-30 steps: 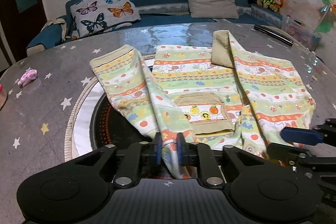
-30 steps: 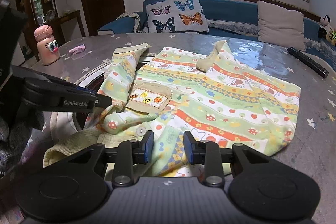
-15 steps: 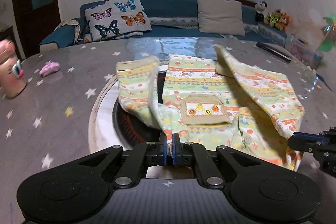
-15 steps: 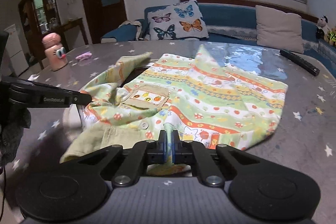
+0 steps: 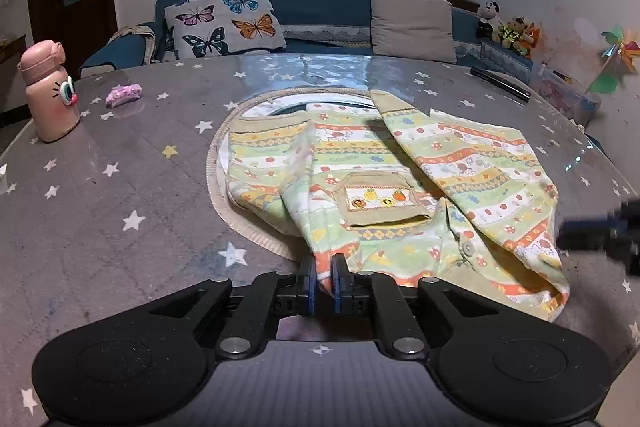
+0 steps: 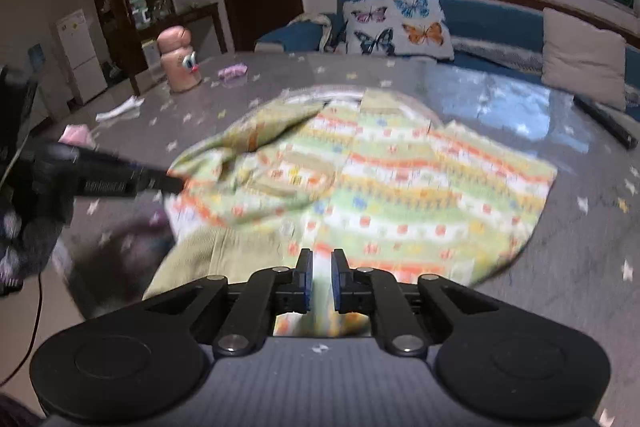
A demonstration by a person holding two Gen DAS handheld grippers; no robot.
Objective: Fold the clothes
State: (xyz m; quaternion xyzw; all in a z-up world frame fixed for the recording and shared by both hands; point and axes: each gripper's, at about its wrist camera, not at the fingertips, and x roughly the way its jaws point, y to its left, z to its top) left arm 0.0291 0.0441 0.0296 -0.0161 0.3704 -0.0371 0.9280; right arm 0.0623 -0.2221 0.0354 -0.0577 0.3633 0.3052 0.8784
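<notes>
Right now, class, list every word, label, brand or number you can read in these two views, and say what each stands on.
Nothing can be read with certainty.
White lettering on the side of the left gripper, seen from the right wrist view: too blurred to read.
Faint print on the patterned shirt: too small to read.
Pink bottle: a cartoon face only, no words.

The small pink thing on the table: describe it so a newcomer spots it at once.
On the star-patterned table, look to the far left. Beside the tall pink bottle with cartoon eyes lies a pink lump, low and crumpled, much smaller than the bottle.
</notes>
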